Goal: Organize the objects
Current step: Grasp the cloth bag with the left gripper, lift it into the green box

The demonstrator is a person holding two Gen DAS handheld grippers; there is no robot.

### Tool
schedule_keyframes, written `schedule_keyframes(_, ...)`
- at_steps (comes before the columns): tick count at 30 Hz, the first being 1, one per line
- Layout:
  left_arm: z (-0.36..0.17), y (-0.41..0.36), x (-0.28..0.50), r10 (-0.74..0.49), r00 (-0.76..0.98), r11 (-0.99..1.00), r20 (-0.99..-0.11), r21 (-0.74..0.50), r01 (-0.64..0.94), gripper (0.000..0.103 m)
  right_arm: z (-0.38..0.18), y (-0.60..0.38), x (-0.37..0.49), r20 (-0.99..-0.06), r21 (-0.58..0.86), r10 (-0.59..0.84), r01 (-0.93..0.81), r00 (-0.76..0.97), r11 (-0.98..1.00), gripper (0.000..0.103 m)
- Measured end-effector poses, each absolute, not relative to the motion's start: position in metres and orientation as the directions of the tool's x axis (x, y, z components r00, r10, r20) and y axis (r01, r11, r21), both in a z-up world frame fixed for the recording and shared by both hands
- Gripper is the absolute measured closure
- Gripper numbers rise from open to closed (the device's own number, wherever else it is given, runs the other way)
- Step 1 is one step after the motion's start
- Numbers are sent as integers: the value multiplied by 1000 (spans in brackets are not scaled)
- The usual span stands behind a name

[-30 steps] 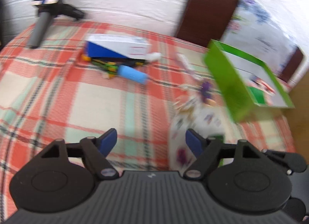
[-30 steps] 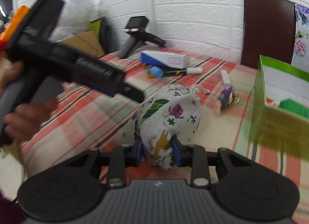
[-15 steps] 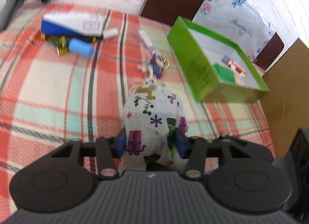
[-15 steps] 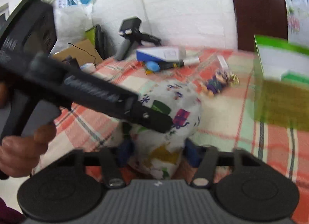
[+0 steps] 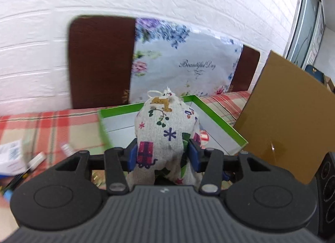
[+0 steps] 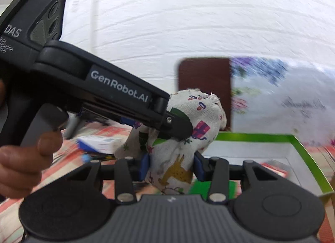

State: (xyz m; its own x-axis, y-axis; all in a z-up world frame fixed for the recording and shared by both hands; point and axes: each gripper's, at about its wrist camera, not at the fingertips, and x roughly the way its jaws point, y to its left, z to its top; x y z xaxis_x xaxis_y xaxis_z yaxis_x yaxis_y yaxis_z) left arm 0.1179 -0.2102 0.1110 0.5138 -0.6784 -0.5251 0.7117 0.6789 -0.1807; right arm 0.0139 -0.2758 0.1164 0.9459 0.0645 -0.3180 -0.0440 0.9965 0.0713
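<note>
A: Pouch (image 5: 166, 136) pinched from both sides, clear of the cloth. Left gripper (image 5: 164, 157) part closed, blue pads (image 5: 132, 157) pressing into the lower half. Right gripper (image 6: 170, 166) likewise part closed, squeezing the bottom end.

B: Same read. Seen from the right wrist view, left gripper coming in from 9 o'clock and biting the pouch's middle, hand (image 6: 23, 159) on its handle at 8 o'clock. Neither jaw pair wide, both with fabric bulging between the pads.

A: Where next, though? Green box (image 5: 219, 117) sitting straight ahead at 12 o'clock from the left gripper, just past and below the pouch. Tied neck pointing up and away toward 12, so long axis running along the fingers, not across them.

B: Looks like the drop spot. Box open on top, a few small things already inside at 1 to 2 o'clock. Probably a short push forward and down, then letting go.

A: Closer arm? Hard to call. Both about level with the near rim (image 6: 261, 137).

B: Risk, guessing: floppy sack snagging that rim if one side lets go first.
</note>
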Motion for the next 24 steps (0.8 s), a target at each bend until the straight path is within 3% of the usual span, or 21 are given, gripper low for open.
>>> schedule_keyframes(2,107,-228,129,-665,522,684,-535,-154,713,51,110,-292,30,-329,93,32,-2,944,996,62)
schedule_keyframes(4,100,-247,139,-627,557,706,-544,-95,702,41,103,-307,49,-339,81,-28,59,940,995,55)
schedule_keyframes(5,96,-255,142,-589,584,727,-559,-51,685,40,98,-310,60,-350,48,-81,104,933,993,41)
schedule_keyframes(6,91,-261,145,-545,608,749,-577,-11,662,41,90,-313,70,-360,2,-154,166,920,986,38)
schedule_keyframes(8,84,-262,148,-506,613,773,-607,-4,634,41,82,-321,77,-381,-18,-216,226,899,974,39)
schedule_keyframes(10,82,-253,143,-536,600,766,-594,-43,641,40,81,-327,66,-375,47,-173,205,911,978,41)
schedule_keyframes(24,83,-201,81,-478,640,797,-601,9,604,40,89,-277,-21,-342,89,-112,151,933,985,40)
